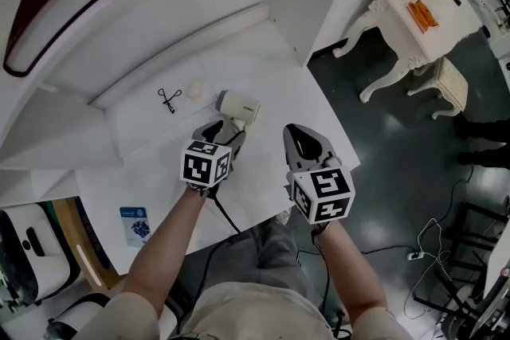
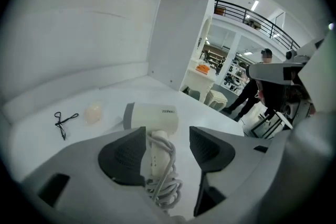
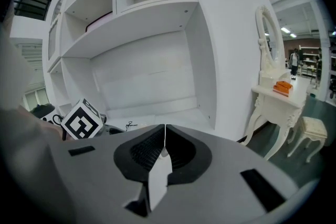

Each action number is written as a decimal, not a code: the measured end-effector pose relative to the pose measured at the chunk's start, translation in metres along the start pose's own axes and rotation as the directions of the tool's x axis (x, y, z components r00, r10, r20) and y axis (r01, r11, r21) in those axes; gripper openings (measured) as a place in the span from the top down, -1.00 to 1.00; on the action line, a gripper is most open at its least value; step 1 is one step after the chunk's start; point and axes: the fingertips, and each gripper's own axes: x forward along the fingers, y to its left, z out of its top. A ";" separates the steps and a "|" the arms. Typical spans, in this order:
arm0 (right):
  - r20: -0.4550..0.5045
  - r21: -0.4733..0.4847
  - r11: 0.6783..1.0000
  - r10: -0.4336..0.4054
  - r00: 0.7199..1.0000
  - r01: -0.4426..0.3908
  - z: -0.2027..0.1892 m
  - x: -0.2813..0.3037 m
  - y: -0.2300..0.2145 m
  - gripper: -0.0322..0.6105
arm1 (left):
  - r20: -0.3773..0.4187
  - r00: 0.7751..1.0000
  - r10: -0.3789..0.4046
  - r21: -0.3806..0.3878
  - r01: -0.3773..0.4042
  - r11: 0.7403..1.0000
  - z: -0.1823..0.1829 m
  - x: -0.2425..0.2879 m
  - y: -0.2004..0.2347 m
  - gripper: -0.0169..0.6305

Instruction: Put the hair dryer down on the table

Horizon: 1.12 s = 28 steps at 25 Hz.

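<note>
Forearms (image 1: pixel 171 251) of the person are reaching up from the bottom of the head view, each holding a gripper. Left gripper (image 1: pixel 225 133) is sitting over the flat white counter (image 1: pixel 287 91). Its jaws are standing apart on either side of the handle of the cream-white plastic hair dryer (image 1: pixel 239 107), which is lying on its side on the counter. Right gripper (image 1: pixel 293 131) is hanging just to the right of it, jaws together. Thin black wire tool (image 1: pixel 168 99) and small pale round lump (image 1: pixel 194 91) are lying left of the dryer, apart from it.

Left gripper view: jaws are gaping wide. Dryer handle, with its cord wound round it, is lying between them on the counter, and neither pad is visibly pressing on it. Barrel is lying crosswise beyond the jaw tips.

Right gripper view: jaws are sitting closed on each other, nothing between them. Tall white shelving unit (image 3: pixel 157 18) is filling the background. White carved-leg side table (image 3: pixel 273 97) is standing at right.
</note>
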 end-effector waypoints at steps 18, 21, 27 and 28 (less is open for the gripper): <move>0.292 -0.057 0.995 0.094 0.952 -0.081 0.164 -0.106 0.061 0.83 | 0.492 0.870 -0.018 0.158 -0.068 0.985 0.183 -0.224 -0.081 0.41; 0.342 -0.099 0.992 0.110 0.933 -0.080 0.188 -0.131 0.073 0.83 | 0.547 0.834 -0.065 0.204 -0.059 0.977 0.202 -0.263 -0.106 0.49; 0.430 -0.184 0.980 0.144 0.892 -0.069 0.231 -0.176 0.095 0.83 | 0.657 0.748 -0.095 0.267 -0.114 0.957 0.230 -0.328 -0.135 0.70; 0.439 -0.191 0.979 0.150 0.886 -0.070 0.236 -0.183 0.099 0.83 | 0.675 0.731 -0.095 0.274 -0.130 0.953 0.233 -0.335 -0.137 0.73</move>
